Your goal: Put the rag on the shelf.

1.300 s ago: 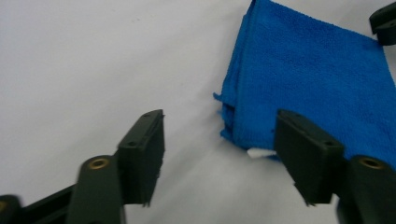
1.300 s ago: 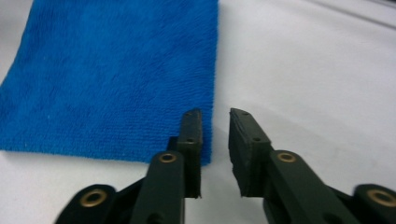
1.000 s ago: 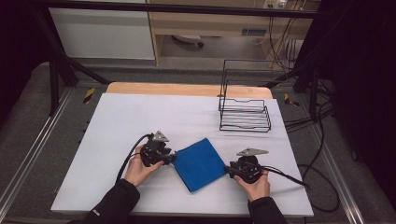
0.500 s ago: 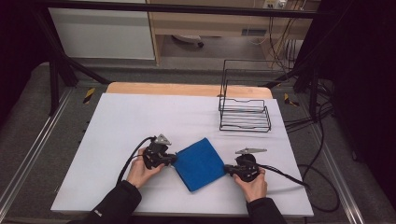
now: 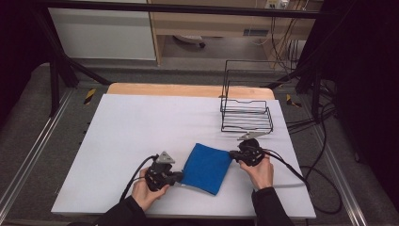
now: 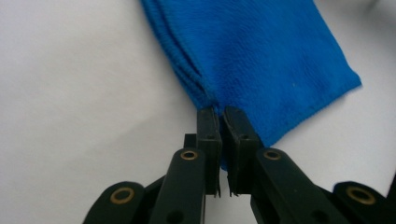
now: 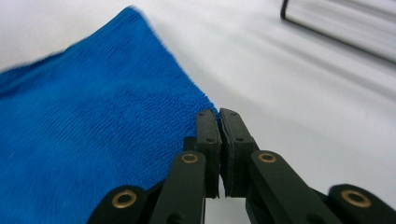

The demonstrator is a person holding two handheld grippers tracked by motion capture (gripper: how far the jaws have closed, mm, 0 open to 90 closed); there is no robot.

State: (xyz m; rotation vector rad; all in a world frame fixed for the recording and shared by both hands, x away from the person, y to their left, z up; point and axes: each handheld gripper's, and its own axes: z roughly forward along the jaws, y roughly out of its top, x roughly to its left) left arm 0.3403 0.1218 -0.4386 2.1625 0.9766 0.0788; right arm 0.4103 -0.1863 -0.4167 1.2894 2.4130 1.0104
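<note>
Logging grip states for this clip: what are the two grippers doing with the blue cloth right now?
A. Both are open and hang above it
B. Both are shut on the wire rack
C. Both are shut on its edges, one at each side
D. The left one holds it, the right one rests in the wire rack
C: the left gripper pinches the blue cloth at its near left corner, and the right gripper is closed on its far right corner.

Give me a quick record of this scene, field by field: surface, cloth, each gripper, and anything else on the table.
surface: white table
cloth: folded blue cloth, lying flat
left gripper: shut on the cloth's near-left edge
right gripper: shut on the cloth's far-right corner
other: black wire rack, far right, apart from the cloth
</note>
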